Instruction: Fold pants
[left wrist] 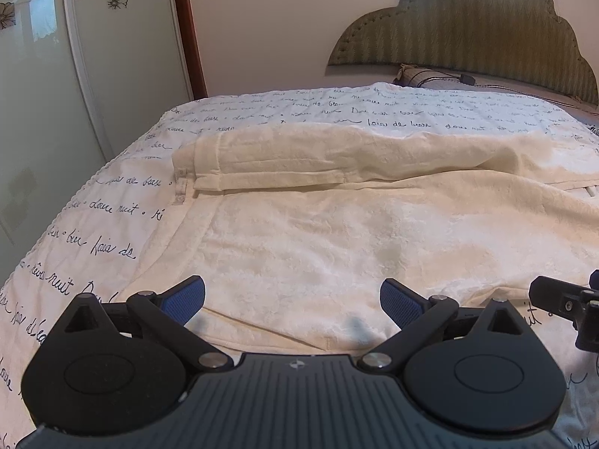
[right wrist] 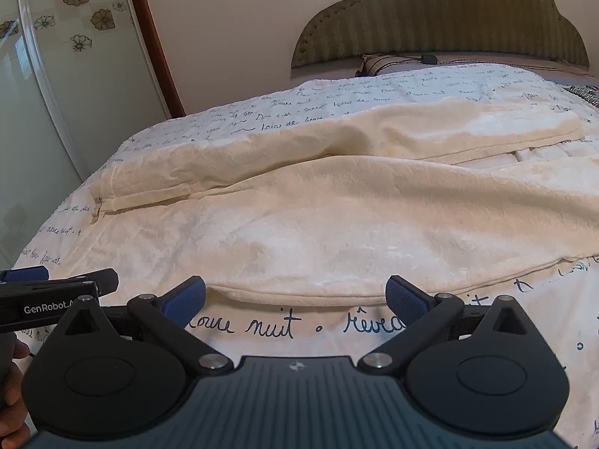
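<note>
One pair of cream pants [left wrist: 337, 232] lies spread across the middle of both frames on a bed [left wrist: 112, 202] with a script-printed cover. Its near hem runs just ahead of two claws. The left claw [left wrist: 292, 301] hovers over the hem, fingers spread wide, holding nothing. The right claw [right wrist: 295, 301] sits wide open and empty above bare cover just short of the hem. Open cover borders the pants at frame left; one headboard [right wrist: 441, 18] fills upper right.

Bedspread [right wrist: 337, 336] bare before pants [right wrist: 337, 217]; headboard [right wrist: 449, 18] behind.
</note>
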A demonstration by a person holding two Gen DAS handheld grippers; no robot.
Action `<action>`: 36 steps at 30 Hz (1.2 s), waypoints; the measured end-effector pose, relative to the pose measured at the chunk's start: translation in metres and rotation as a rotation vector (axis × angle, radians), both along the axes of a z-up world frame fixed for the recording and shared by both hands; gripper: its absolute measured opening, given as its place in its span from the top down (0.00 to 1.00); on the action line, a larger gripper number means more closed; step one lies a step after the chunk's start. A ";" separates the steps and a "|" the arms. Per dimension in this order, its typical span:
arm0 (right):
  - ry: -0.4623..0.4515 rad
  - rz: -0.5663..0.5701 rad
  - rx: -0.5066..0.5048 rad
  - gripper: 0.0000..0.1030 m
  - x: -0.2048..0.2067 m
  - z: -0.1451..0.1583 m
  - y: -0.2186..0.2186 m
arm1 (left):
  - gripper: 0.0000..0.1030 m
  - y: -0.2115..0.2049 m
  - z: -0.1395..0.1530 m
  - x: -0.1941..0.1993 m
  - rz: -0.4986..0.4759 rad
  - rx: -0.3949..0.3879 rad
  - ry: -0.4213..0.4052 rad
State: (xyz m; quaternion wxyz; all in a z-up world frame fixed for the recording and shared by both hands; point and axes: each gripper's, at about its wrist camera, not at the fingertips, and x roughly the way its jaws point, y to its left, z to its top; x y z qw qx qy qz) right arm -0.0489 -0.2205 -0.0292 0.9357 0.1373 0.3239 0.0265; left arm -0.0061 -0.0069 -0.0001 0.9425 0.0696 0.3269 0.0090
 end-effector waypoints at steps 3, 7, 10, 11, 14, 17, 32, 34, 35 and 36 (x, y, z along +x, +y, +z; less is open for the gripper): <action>0.001 0.006 -0.004 0.00 -0.001 0.000 0.001 | 0.01 0.001 0.000 0.001 -0.001 -0.004 0.007; 0.003 0.012 -0.012 0.00 -0.001 -0.001 0.002 | 0.01 0.000 -0.002 0.002 0.000 -0.003 0.016; 0.005 0.014 -0.008 0.00 -0.001 -0.001 0.002 | 0.01 0.000 -0.003 0.003 0.001 -0.004 0.019; 0.005 0.014 -0.008 0.00 -0.001 -0.001 0.002 | 0.01 0.000 -0.003 0.003 0.001 -0.003 0.019; 0.006 0.014 -0.008 0.00 -0.001 -0.001 0.002 | 0.01 0.000 -0.004 0.003 0.003 -0.002 0.022; 0.008 0.011 -0.018 0.00 -0.001 -0.003 0.003 | 0.01 0.000 -0.005 0.003 0.005 -0.002 0.023; -0.016 0.044 -0.030 0.00 0.000 -0.003 0.008 | 0.01 0.010 -0.008 0.008 0.013 -0.017 0.015; -0.068 0.079 -0.061 0.00 0.000 0.003 0.013 | 0.01 0.016 -0.005 0.012 0.032 -0.013 -0.003; -0.089 0.103 -0.093 0.00 0.001 0.006 0.017 | 0.01 0.020 -0.004 0.016 0.045 -0.014 -0.006; -0.101 0.127 -0.128 0.00 0.003 0.009 0.021 | 0.01 0.024 -0.003 0.021 0.060 -0.019 -0.005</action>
